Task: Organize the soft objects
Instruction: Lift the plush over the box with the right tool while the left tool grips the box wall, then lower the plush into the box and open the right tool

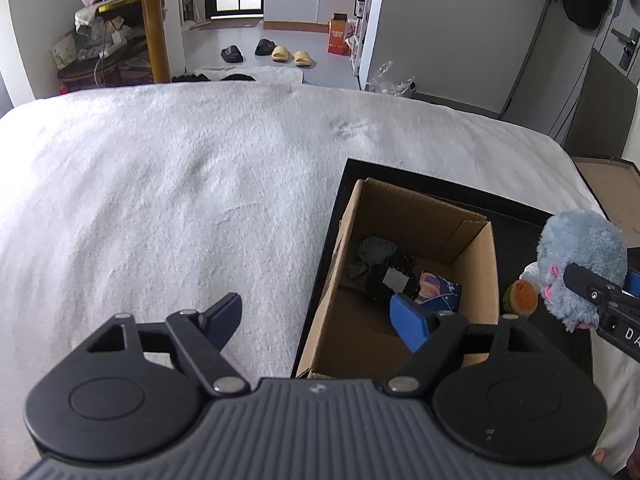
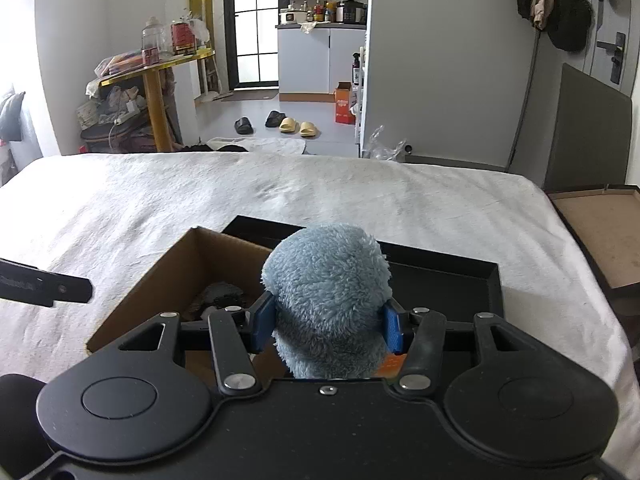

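A fluffy blue plush toy (image 2: 326,300) with pink and orange bits fills my right gripper (image 2: 327,326), whose blue pads press on both its sides. In the left wrist view the same plush toy (image 1: 580,256) hangs at the right edge, just right of an open cardboard box (image 1: 476,268), with the right gripper's finger across it. The cardboard box (image 2: 160,280) sits in a black tray (image 1: 344,200) on the white bed. Dark fabric items (image 1: 380,264) and a blue printed pouch (image 1: 438,288) lie inside. My left gripper (image 1: 320,322) stands open and empty over the box's left wall.
The white blanket (image 1: 180,184) spreads wide to the left and beyond the box. A brown shallow tray (image 2: 600,232) sits off the bed's right side. Past the bed's far edge are slippers (image 2: 288,124), a yellow table (image 2: 160,76) and a grey wall.
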`<state>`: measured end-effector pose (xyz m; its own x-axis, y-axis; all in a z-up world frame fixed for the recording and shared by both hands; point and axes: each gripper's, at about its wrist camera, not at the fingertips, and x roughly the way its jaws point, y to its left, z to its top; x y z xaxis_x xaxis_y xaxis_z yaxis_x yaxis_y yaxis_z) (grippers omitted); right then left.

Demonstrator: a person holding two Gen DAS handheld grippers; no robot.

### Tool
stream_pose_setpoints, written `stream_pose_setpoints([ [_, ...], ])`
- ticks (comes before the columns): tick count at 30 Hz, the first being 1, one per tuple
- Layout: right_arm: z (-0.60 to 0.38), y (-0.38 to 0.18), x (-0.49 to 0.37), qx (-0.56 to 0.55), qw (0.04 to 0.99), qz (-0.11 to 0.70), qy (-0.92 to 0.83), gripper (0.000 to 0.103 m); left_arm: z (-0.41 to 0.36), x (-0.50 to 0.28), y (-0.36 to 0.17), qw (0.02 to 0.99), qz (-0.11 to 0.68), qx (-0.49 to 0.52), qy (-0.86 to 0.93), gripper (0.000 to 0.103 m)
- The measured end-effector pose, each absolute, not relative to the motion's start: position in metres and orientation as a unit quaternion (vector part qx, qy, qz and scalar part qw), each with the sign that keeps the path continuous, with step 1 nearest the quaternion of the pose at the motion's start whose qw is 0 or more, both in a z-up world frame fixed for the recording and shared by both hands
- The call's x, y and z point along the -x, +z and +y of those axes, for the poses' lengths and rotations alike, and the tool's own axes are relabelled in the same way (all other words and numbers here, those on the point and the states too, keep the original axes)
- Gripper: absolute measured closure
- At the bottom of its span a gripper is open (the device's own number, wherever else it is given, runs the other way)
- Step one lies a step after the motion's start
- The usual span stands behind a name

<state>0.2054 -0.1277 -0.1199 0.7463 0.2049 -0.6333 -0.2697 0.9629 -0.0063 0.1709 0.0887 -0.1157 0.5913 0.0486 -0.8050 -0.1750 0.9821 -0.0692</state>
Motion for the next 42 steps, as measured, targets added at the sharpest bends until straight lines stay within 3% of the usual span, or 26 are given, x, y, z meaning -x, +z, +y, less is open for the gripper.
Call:
stream_pose_setpoints([
  [12, -0.083, -0.130, -0.206, 0.069, 0.924, 0.346, 0.150, 0.051, 0.101, -0.177, -0.152, 0.879, 0.464, 0.095, 0.048, 0.037],
  [18, -0.062, -0.137, -0.209, 0.083, 0.917, 0.354, 0.166, 0.051, 0.105, -0.182, -0.170, 0.870, 0.478, 0.112, 0.041, 0.057],
  [23, -0.046, -0.140, -0.212, 0.090, 0.912, 0.357, 0.183, 0.051, 0.105, -0.185, -0.182, 0.861, 0.492, 0.125, 0.032, 0.085],
  [27, -0.036, -0.144, -0.215, 0.092, 0.907, 0.361, 0.196, 0.051, 0.105, -0.185, -0.185, 0.857, 0.497, 0.135, 0.029, 0.090],
  [35, -0.018, -0.149, -0.220, 0.080, 0.900, 0.369, 0.220, 0.051, 0.111, -0.186, -0.186, 0.851, 0.501, 0.156, 0.020, 0.090],
  [39, -0.015, -0.149, -0.222, 0.069, 0.900, 0.369, 0.223, 0.041, 0.113, -0.186, -0.186, 0.849, 0.505, 0.155, 0.024, 0.090],
  [42, -0.018, -0.151, -0.224, 0.074, 0.897, 0.376, 0.222, 0.040, 0.113, -0.187, -0.185, 0.848, 0.506, 0.156, 0.023, 0.089],
])
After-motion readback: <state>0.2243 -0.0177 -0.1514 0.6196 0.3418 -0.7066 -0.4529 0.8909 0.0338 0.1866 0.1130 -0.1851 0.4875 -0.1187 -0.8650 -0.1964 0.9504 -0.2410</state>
